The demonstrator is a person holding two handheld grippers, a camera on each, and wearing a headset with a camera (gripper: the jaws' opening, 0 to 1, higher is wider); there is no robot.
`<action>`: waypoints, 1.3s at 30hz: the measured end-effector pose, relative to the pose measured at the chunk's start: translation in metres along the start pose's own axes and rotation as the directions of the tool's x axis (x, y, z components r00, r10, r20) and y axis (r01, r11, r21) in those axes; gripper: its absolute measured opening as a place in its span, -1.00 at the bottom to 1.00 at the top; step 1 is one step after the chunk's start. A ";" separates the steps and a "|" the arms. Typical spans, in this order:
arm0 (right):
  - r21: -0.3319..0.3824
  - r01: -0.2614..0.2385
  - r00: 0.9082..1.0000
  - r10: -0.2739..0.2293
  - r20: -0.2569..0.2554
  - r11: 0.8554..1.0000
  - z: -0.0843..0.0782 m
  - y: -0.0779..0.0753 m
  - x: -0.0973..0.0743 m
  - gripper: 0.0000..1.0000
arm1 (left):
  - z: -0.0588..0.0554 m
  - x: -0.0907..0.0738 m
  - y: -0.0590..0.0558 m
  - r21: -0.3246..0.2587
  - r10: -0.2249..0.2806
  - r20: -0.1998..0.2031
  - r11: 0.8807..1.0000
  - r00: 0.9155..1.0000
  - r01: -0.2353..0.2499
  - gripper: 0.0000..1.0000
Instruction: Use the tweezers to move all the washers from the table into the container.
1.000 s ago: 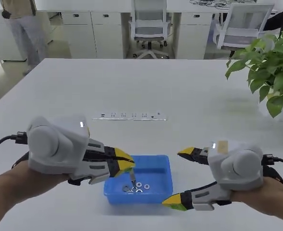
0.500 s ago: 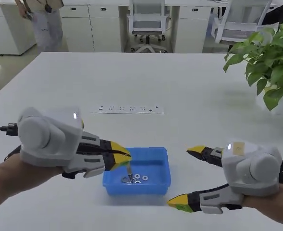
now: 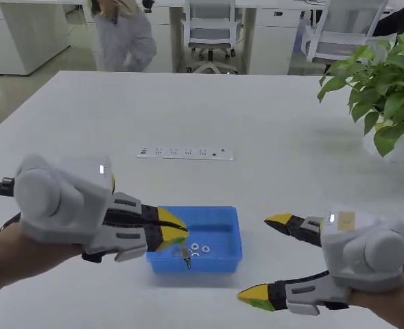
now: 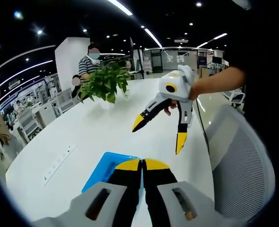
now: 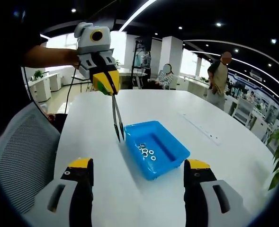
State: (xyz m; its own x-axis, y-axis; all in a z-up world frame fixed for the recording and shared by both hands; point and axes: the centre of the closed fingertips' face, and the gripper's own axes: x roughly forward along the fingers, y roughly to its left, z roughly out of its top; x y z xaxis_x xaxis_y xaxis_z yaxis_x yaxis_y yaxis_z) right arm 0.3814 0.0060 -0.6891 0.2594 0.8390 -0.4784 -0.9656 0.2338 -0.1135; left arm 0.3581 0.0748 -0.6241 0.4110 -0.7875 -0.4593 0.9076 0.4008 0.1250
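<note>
Blue container (image 3: pixel 223 214): washers (image 3: pixel 200 248) | left hand-held gripper (image 3: pixel 183 231) clamps tweezers (image 3: pixel 186 255), tips indistinct | right hand-held gripper (image 3: pixel 254 258) wide-open, empty

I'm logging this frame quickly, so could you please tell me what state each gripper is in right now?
Left gripper: shut on the slim metal tweezers.
Right gripper: open, holding nothing.

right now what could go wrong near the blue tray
The tweezers, pinched in the shut left tool, hang with tips close to the near wall of the blue container; a swing could knock it and scatter the washers.
The open right tool sits nearby and could nudge it too.
</note>
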 end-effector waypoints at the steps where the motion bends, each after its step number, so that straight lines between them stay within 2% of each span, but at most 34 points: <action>1: -0.004 -0.007 1.000 0.007 0.002 1.000 0.000 0.003 0.000 0.54 | 0.000 0.000 -0.002 -0.001 -0.004 0.001 1.000 1.000 0.004 -0.91; 6: -0.022 -0.063 0.998 0.064 0.006 0.998 0.001 0.021 0.004 0.32 | 0.001 0.003 -0.016 0.004 -0.033 0.010 0.999 0.999 0.033 -0.91; 12: -0.056 -0.111 0.994 0.111 0.009 0.992 0.003 0.036 0.010 0.07 | 0.003 0.005 -0.026 0.011 -0.053 0.018 0.999 0.998 0.053 -0.91; 19: -0.100 -0.185 0.983 0.185 -0.002 0.978 0.008 0.058 0.019 -0.17 | 0.005 0.010 -0.037 0.027 -0.087 0.029 0.996 0.996 0.087 -0.91; 22: -0.120 -0.206 0.978 0.207 -0.007 0.971 0.008 0.063 0.024 -0.27 | 0.008 0.012 -0.043 0.031 -0.101 0.037 0.995 0.994 0.099 -0.91; 31: -0.174 -0.263 0.964 0.265 -0.011 0.949 0.013 0.077 0.038 -0.46 | 0.013 0.011 -0.046 0.035 -0.121 0.068 0.992 0.990 0.119 -0.91; 35: -0.178 -0.269 0.962 0.273 -0.003 0.946 0.015 0.078 0.042 -0.54 | 0.014 0.011 -0.049 0.024 -0.130 0.078 0.991 0.988 0.129 -0.91; 39: -0.190 -0.284 0.958 0.287 -0.008 0.940 0.014 0.081 0.042 -0.72 | 0.013 0.010 -0.054 0.017 -0.139 0.080 0.990 0.987 0.138 -0.91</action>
State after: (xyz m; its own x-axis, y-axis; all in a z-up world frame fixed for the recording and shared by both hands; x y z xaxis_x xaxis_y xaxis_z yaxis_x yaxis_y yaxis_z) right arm 0.3148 0.0672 -0.7066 -0.0293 0.8671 -0.4974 -0.9844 -0.1115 -0.1364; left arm 0.3145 0.0397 -0.6237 0.2869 -0.8703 -0.4004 0.9569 0.2805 0.0759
